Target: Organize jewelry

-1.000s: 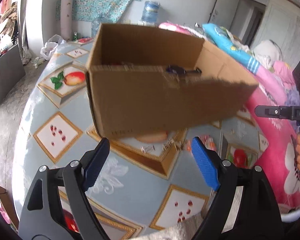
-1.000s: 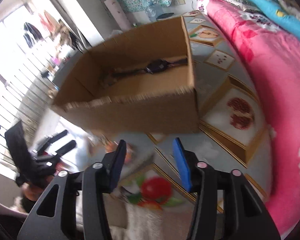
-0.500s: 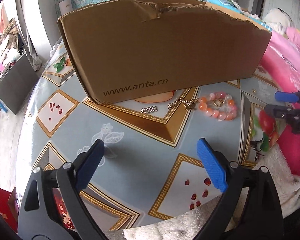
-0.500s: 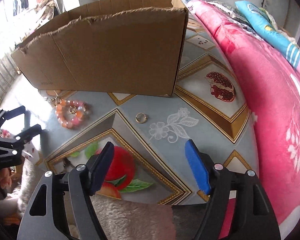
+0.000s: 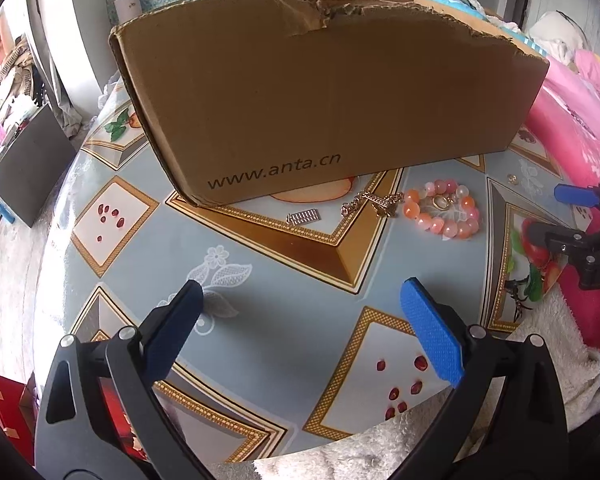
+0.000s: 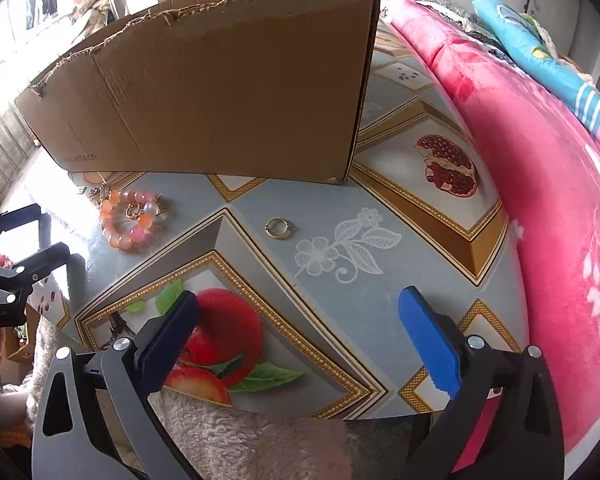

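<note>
A brown cardboard box [image 5: 332,100] stands on the patterned table; it also shows in the right wrist view [image 6: 220,92]. In front of it lie a pink-orange bead bracelet [image 5: 444,210] with a small gold ring inside it, a gold chain piece [image 5: 374,202] and a small silver clasp [image 5: 304,217]. The bracelet [image 6: 130,224] and a gold hoop [image 6: 278,228] show in the right wrist view. My left gripper [image 5: 300,316] is open and empty, low over the table's near edge. My right gripper [image 6: 300,316] is open and empty, short of the hoop.
The table [image 5: 260,280] has a fruit-print cloth. A pink blanket [image 6: 540,200] lies along its right side. A white fuzzy cloth [image 6: 240,440] covers the near edge. A dark cabinet [image 5: 24,168] stands on the floor at left.
Both grippers have dropped from above the box to low over the table's near edge. The box's inside is out of sight and the jewelry in front of it shows. Both jaws stay open.
</note>
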{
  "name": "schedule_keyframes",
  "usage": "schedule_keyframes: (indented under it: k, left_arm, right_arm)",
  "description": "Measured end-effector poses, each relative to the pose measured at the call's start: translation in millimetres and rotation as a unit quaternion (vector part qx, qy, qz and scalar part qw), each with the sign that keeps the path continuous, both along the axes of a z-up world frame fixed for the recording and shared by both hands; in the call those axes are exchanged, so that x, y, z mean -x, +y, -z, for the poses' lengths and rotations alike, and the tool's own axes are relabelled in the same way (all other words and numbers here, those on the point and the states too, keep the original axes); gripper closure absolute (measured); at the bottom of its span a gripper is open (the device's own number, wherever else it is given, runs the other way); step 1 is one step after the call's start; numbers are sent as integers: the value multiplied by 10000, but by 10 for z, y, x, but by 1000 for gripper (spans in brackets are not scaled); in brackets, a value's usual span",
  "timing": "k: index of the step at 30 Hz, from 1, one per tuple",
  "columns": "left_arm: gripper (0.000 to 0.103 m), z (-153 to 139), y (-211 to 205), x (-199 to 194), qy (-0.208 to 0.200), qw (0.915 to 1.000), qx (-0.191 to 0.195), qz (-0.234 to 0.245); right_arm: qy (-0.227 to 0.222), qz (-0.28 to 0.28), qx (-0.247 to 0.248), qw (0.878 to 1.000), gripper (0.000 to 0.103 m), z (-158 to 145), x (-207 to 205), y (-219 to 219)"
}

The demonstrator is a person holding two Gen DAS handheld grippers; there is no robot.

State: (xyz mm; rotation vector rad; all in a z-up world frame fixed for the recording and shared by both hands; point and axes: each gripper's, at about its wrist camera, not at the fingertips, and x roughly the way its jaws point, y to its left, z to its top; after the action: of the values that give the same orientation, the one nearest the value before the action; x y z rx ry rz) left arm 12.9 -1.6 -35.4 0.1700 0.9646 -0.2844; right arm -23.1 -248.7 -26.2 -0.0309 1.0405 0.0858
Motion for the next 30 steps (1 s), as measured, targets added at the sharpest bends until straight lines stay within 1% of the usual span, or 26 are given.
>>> schedule_keyframes:
  k: [6,9,10,14,16,17,18,19,21,22,23,24,25,27,28,30]
  left_arm:
    - [7,5,5,-44,111,9999,-26,3]
    - [7,7,11,-37,63,10000,-17,-12]
    - [7,9,15,-29,34,10000,-12,-6]
    - [7,15,12,14,-43,10000,1,52]
    - [7,19,16,13,-59,10000,6,62]
    - [7,21,16,18,-75,10000,10,63]
    - [7,27,13,21,-84,9999,11,58]
    - [7,30,9,26,-96,9999,13,45]
    - [7,31,-4,36,-113,9999,15,14]
    - [7,33,-6,41,-127,9999,18,8]
    - [7,33,-10,48,-136,9999,19,6]
    - [7,32,-11,50,-142,9999,21,5]
    - [7,34,-3,41,-146,9999,24,6]
    - [7,35,-2,43,-159,9999,27,6]
    - [7,36,2,41,-163,9999,30,7]
    - [7,36,-1,52,-192,9998,36,19]
  right_arm:
    - [-170,-20,-8,9999,6,24,-2,-40]
    - [-98,-37,93,9999,6,-11,17,-18]
    - [-147,-81,69,9998,6,-45,33,-2]
    - [-758,-609,-295,9948,6,-316,164,174]
    - [-780,-772,-521,9926,6,-367,130,254]
    - [-758,-801,-575,9922,9,-371,104,288]
    - [-714,-843,-651,9918,17,-365,54,343]
    - [-653,-846,-703,9918,20,-354,9,376]
    - [-475,-818,-901,9914,34,-313,-84,435]
    - [-351,-793,-999,9912,38,-289,-136,459]
    - [-278,-789,-1059,9909,46,-283,-166,479]
    - [-218,-813,-1111,9902,49,-272,-199,514]
    - [-180,-845,-1116,9900,50,-266,-222,551]
    - [-75,-911,-1086,9899,58,-249,-271,616]
    - [-30,-916,-1054,9902,60,-227,-285,631]
    - [104,-907,-1009,9907,65,-181,-325,684]
